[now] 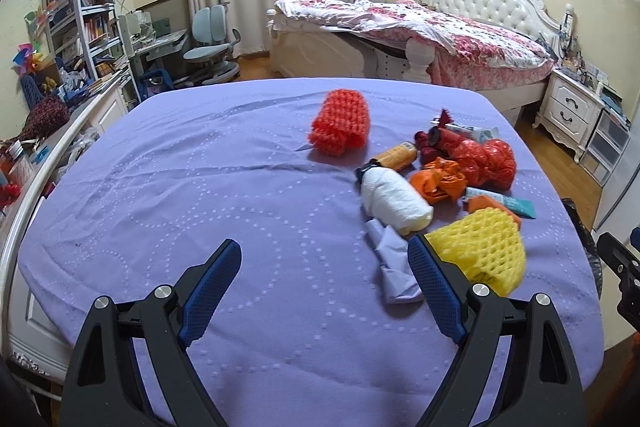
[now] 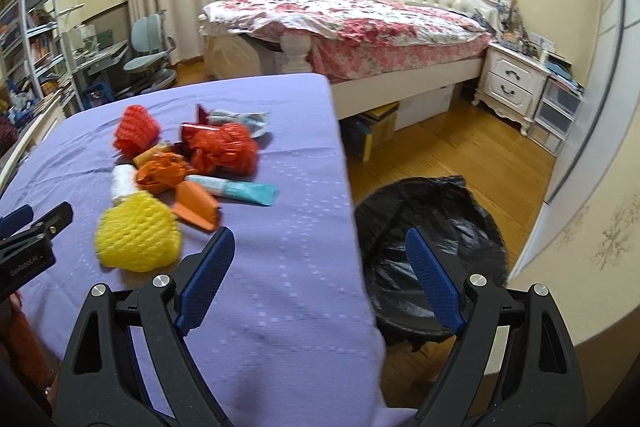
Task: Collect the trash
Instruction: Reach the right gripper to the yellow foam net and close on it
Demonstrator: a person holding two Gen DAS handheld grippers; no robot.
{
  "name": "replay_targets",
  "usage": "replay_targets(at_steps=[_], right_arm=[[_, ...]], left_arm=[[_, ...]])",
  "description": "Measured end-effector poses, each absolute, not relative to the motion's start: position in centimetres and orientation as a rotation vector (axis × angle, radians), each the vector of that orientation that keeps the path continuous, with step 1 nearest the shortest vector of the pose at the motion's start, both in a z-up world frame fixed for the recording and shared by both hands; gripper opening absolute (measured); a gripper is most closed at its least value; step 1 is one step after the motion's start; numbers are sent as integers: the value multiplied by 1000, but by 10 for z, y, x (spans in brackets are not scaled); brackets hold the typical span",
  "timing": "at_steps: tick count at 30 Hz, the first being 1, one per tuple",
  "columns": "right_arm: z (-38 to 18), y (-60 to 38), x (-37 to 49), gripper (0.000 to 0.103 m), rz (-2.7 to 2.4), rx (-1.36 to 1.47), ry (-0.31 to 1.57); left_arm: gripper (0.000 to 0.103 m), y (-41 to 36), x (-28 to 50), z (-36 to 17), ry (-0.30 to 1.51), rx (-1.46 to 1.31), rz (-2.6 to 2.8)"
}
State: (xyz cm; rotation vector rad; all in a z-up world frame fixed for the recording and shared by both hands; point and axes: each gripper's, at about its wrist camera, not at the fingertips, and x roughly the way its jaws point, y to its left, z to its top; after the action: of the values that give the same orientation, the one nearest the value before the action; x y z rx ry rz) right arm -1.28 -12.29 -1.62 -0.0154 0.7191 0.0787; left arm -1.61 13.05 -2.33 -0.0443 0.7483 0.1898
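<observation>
Trash lies in a heap on the purple cloth (image 1: 200,187): a yellow foam net (image 1: 484,251) (image 2: 138,237), a red foam net (image 1: 340,123) (image 2: 134,131), a red plastic bag (image 1: 484,157) (image 2: 224,147), an orange wrapper (image 1: 440,181), a white roll (image 1: 392,201) and a teal tube (image 2: 240,189). A crumpled pale paper (image 1: 394,267) lies by my left gripper's right finger. My left gripper (image 1: 324,291) is open and empty above the cloth. My right gripper (image 2: 320,281) is open and empty over the table's right edge, above a bin with a black bag (image 2: 432,251).
A bed (image 2: 360,23) with a flowered quilt stands behind the table. A white nightstand (image 2: 512,83) is on the right, and a desk, chair (image 1: 212,39) and bookshelf (image 1: 80,7) on the left. Wooden floor (image 2: 460,155) lies between table and bed.
</observation>
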Motion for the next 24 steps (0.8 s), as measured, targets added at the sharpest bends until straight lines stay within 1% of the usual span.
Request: replay_targets(at_steps=[11, 15, 21, 22, 23, 24], right_arm=[[-11, -46, -17, 85, 278, -66, 734], [-17, -25, -15, 85, 310, -101, 756], [-35, -2, -7, 85, 311, -163, 792], [-37, 0, -6, 83, 312, -169, 797], [-39, 2, -5, 73, 314, -172, 802], [-41, 3, -4, 66, 323, -175, 811]], left_arm=[[85, 185, -31, -24, 735, -49, 296], [85, 203, -33, -29, 742, -77, 312], [85, 205, -34, -36, 755, -90, 296], [85, 203, -33, -38, 760, -89, 288], [85, 203, -33, -39, 761, -88, 284], [85, 203, -33, -40, 763, -88, 279]])
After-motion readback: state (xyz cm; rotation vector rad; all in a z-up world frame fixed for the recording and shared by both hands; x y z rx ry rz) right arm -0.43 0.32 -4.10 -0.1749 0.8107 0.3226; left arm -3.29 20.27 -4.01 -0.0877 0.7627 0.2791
